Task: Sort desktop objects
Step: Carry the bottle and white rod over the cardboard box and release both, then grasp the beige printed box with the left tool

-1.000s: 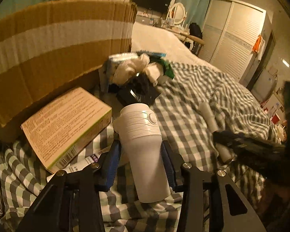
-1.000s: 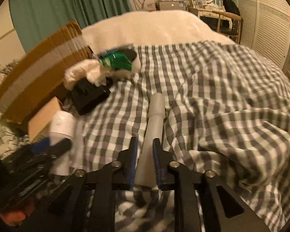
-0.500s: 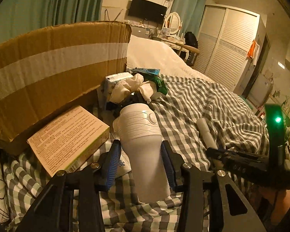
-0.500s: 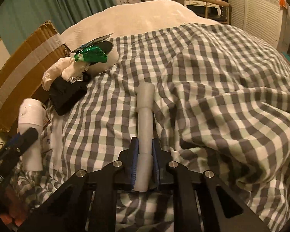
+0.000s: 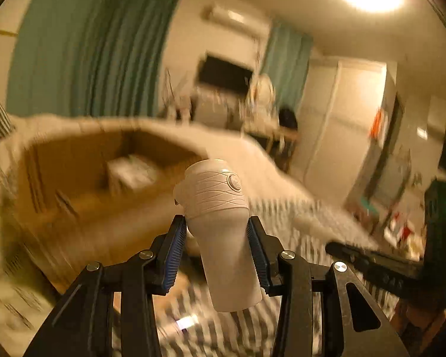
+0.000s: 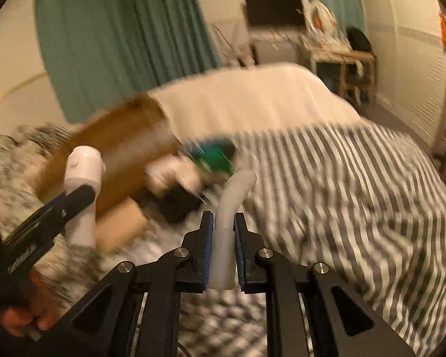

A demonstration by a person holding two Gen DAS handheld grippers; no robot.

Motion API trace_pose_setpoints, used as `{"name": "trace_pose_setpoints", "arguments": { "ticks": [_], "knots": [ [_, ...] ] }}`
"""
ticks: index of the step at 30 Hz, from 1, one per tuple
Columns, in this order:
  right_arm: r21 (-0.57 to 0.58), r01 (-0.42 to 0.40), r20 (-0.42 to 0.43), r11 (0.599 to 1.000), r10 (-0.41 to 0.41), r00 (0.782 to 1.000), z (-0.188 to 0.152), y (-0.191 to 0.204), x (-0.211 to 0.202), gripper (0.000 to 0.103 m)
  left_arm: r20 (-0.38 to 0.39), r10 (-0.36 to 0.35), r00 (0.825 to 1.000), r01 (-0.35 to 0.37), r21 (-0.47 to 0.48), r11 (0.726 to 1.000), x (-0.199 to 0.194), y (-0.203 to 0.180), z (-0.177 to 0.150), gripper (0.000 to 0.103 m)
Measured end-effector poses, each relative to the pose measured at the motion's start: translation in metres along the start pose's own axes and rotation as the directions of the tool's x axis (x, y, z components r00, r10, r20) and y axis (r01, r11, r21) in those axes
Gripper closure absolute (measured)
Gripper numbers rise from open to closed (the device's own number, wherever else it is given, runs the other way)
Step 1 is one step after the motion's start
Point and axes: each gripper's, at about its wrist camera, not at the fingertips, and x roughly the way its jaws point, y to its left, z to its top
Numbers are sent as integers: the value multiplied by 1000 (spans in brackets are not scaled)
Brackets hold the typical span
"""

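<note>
Now both hands carry a load: the left claw clamps a white bottle, the right claw pinches a pale tube, both lifted off the bed. Neither is in the cardboard box yet (more clutter lies beside it).

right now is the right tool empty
No, the right tool is shut on a thin white tube, whose bent upper end sticks out beyond the pads above the checked bedspread.
</note>
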Motion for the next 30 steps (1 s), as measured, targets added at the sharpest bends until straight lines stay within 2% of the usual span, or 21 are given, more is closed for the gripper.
{"name": "trace_pose_setpoints", "arguments": {
  "ticks": [3,6,8,10,13,16,18,19,20,24,27,30],
  "knots": [
    [-29,-101,46,995,102,994,34,28,-2,90,75,56,996,-56,-1,998,-10,21,44,60],
    [-60,-209,58,976,212,976,67,61,13,90,38,144,989,-145,10,989,6,51,72,60],
    [-81,-263,38,961,267,963,86,83,35,90,-5,216,976,-217,-19,976,24,81,72,60],
    [-119,-274,8,954,277,961,96,106,64,90,-54,261,964,-264,-49,963,38,106,64,60],
    [-152,-278,-32,948,276,961,101,128,100,90,-89,258,962,-264,-68,962,51,127,55,60],
    [-149,-272,-44,951,268,962,100,138,125,84,-122,249,961,-258,-65,964,58,133,48,58],
    [-144,-256,-27,956,255,967,99,141,130,58,-118,266,957,-273,-53,960,60,132,45,44],
    [-137,-255,-7,957,257,966,99,140,128,41,-114,287,951,-294,-43,955,60,129,44,25],
    [-133,-254,6,958,257,966,98,139,125,39,-106,305,946,-311,-36,950,59,126,42,13],
    [-130,-234,29,963,240,970,97,124,97,39,-76,331,941,-333,-15,943,45,112,47,11],
    [-133,-206,49,970,213,976,92,114,60,39,-61,320,946,-320,-1,947,29,95,54,8],
    [-100,-173,85,980,182,980,88,97,4,39,-49,307,950,-306,23,952,9,80,63,7]
  ]
}}
